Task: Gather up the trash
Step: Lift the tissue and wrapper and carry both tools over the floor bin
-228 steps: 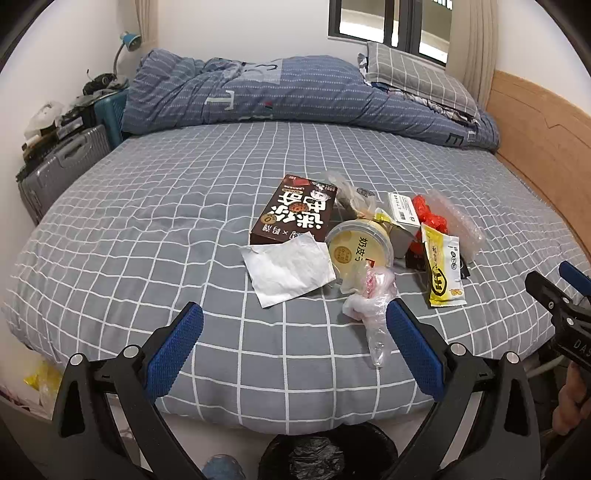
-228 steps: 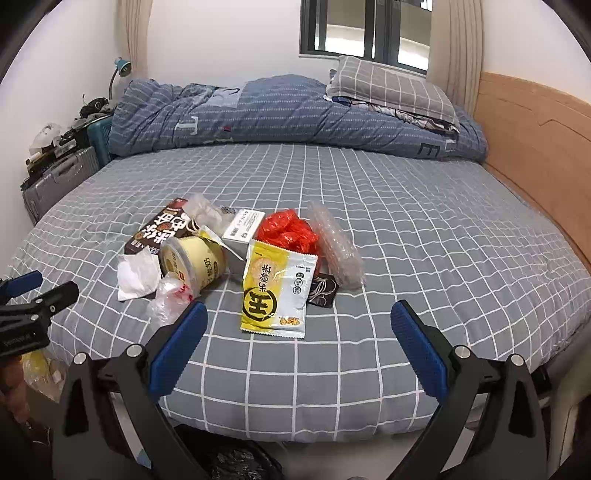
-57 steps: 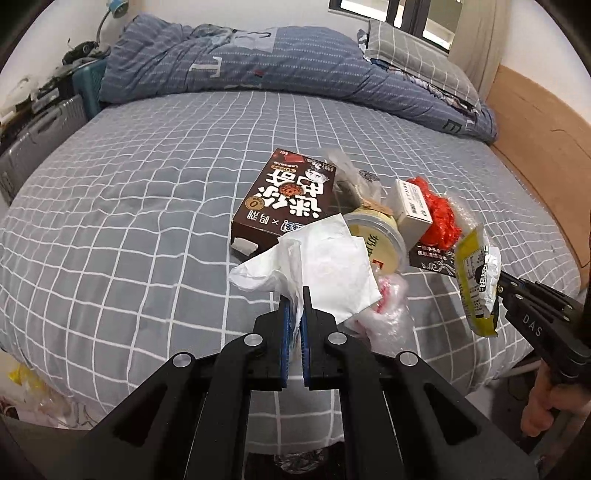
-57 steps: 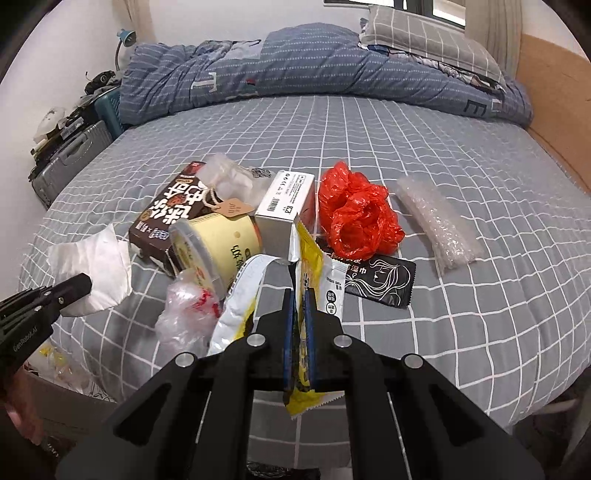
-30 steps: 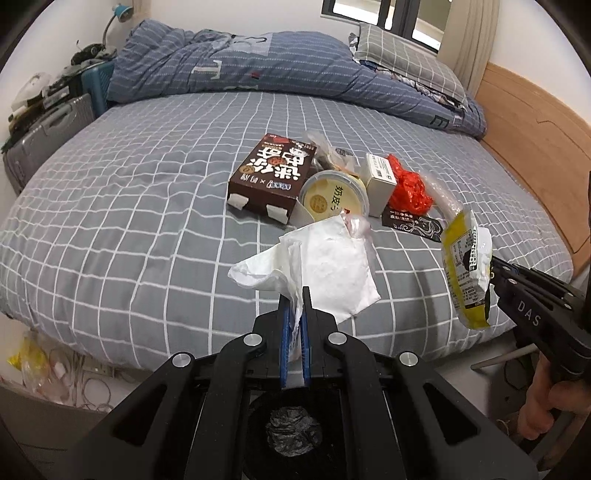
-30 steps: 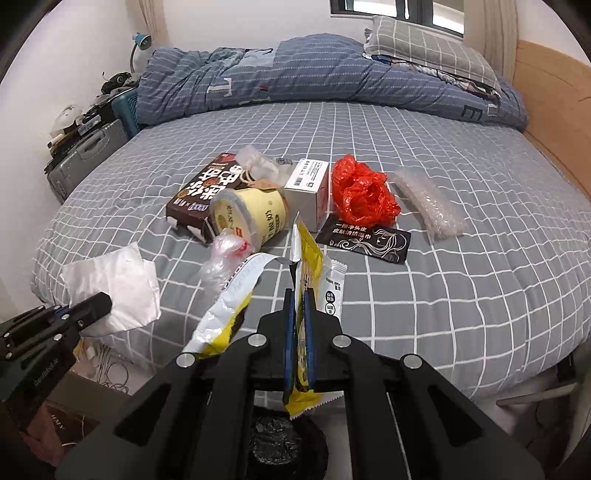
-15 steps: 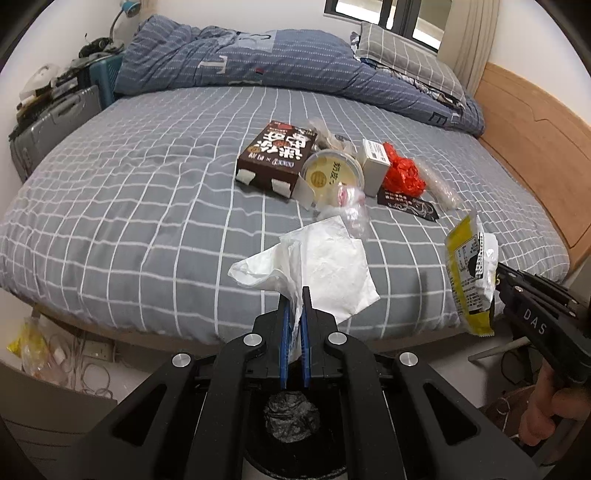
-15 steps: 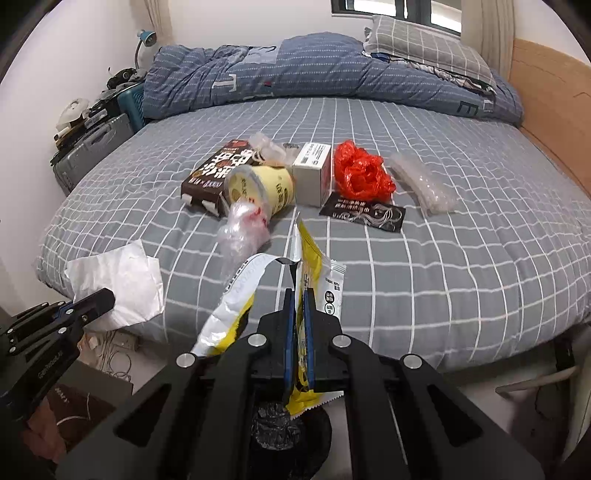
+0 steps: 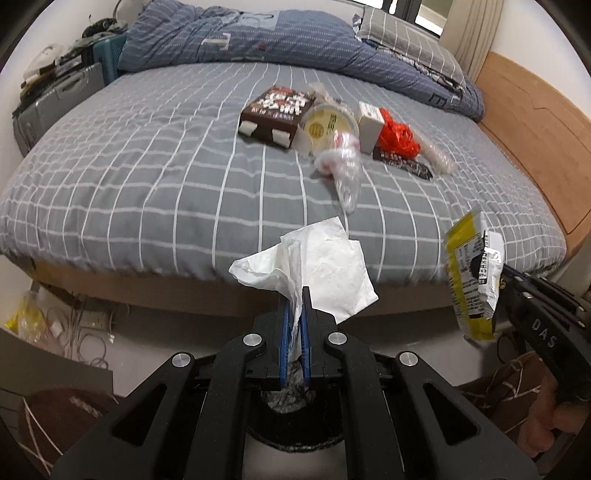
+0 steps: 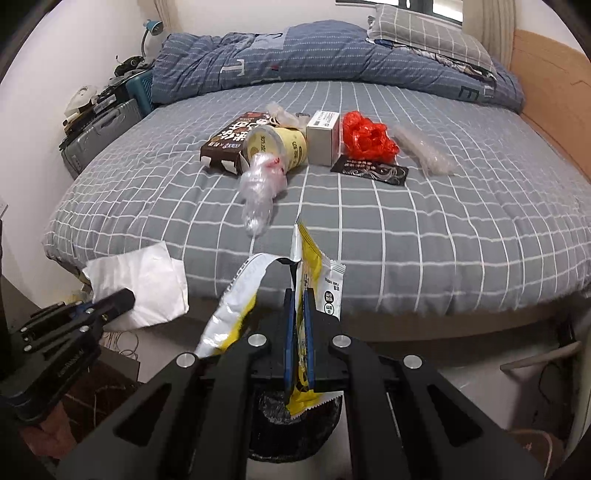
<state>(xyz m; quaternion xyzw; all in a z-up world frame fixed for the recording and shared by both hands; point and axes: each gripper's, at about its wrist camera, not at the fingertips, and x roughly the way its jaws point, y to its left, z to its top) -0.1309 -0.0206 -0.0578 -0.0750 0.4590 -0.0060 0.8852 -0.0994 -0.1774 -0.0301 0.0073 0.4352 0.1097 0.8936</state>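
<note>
While both claws hang past the foot of the bed, a black bin (image 9: 291, 424) lined with a dark bag sits on the floor right under them, with something crumpled and grey inside it. Pinched tight, the left gripper (image 9: 293, 317) holds a white tissue (image 9: 325, 269) above the bin's mouth. Likewise clamped, the right gripper (image 10: 298, 314) grips a torn yellow snack wrapper (image 10: 306, 288), whose lower end dangles over the bin (image 10: 295, 432). On the grey checked bedsheet (image 10: 406, 229) lie a brown box (image 10: 231, 142), a tipped yellow cup (image 10: 277, 147), a small white carton (image 10: 323, 138), a crumpled red bag (image 10: 367, 138), a black sachet (image 10: 369, 171) and two clear plastic wrappers (image 10: 260, 195). Behind these a blue quilt (image 10: 295, 55) is bunched by a grey pillow (image 10: 424, 31). Against the left wall stands a grey suitcase (image 10: 99, 136), and a wooden headboard (image 10: 550, 85) runs along the right.
</note>
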